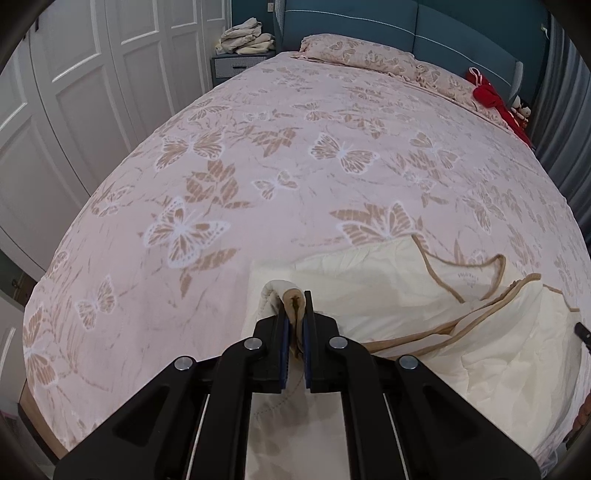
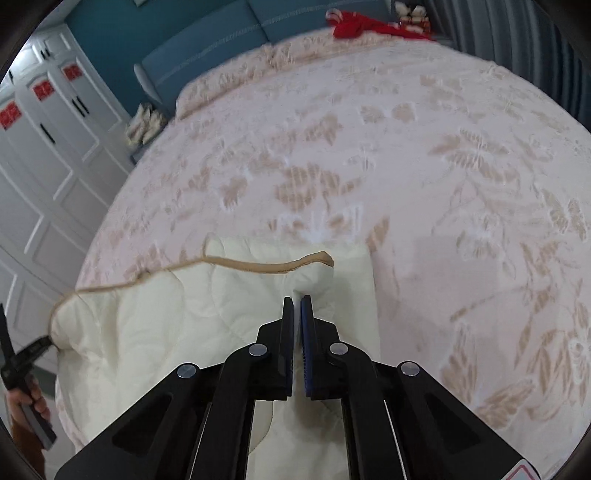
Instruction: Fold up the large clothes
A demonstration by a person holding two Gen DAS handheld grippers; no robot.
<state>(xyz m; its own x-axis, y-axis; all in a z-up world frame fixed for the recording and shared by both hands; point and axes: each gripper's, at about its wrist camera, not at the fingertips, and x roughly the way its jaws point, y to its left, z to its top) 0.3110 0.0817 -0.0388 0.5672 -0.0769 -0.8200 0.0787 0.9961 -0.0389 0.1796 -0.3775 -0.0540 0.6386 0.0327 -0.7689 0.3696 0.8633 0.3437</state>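
Observation:
A cream quilted garment with tan piping (image 1: pixel 388 291) lies at the near end of the bed (image 1: pixel 258 147), partly lifted. My left gripper (image 1: pixel 296 299) is shut on a bunched tan-trimmed edge of it. In the right wrist view the same garment (image 2: pixel 166 314) hangs between both grippers, its tan edge (image 2: pixel 266 266) sagging across. My right gripper (image 2: pixel 297 302) is shut on a cream fold of it. The left gripper (image 2: pixel 37 347) shows at the far left, pinching the garment's corner. The right wrist view is blurred.
The bed has a pink butterfly-print cover (image 2: pixel 443 166) and a matching pillow (image 1: pixel 362 51) at the teal headboard (image 1: pixel 406 22). A red garment (image 1: pixel 491 96) lies at the far right corner. White wardrobe doors (image 1: pixel 74 92) and a nightstand with folded clothes (image 1: pixel 243 37) stand left.

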